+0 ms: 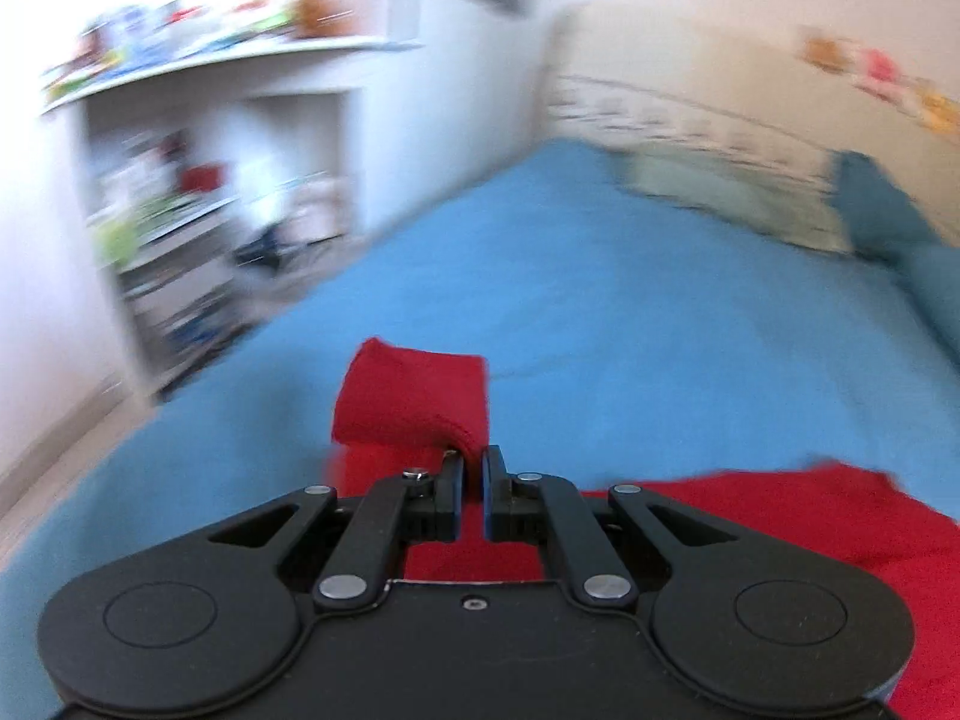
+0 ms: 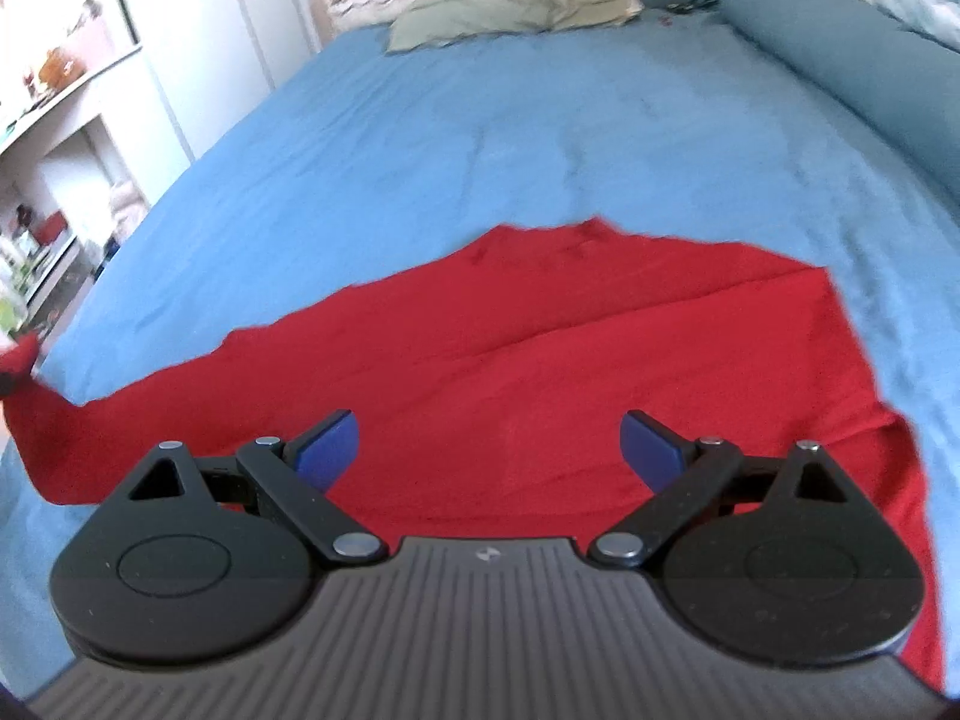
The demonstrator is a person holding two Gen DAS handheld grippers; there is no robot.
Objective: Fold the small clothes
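Observation:
A red garment (image 2: 540, 348) lies spread on the blue bedsheet (image 2: 480, 138). My left gripper (image 1: 474, 462) is shut on the end of its red sleeve (image 1: 414, 396), which it holds lifted above the sheet; the rest of the garment (image 1: 780, 516) lies to its right. In the right wrist view the lifted sleeve end shows at the far left (image 2: 24, 360). My right gripper (image 2: 489, 444) is open and empty, with its blue pads (image 2: 330, 450) hovering over the garment's body.
A green pillow (image 2: 510, 12) and dark blue rolled bedding (image 2: 840, 60) lie at the head and right side of the bed. White shelves (image 1: 198, 198) with toys stand left of the bed. The bed's left edge (image 1: 180, 396) is close.

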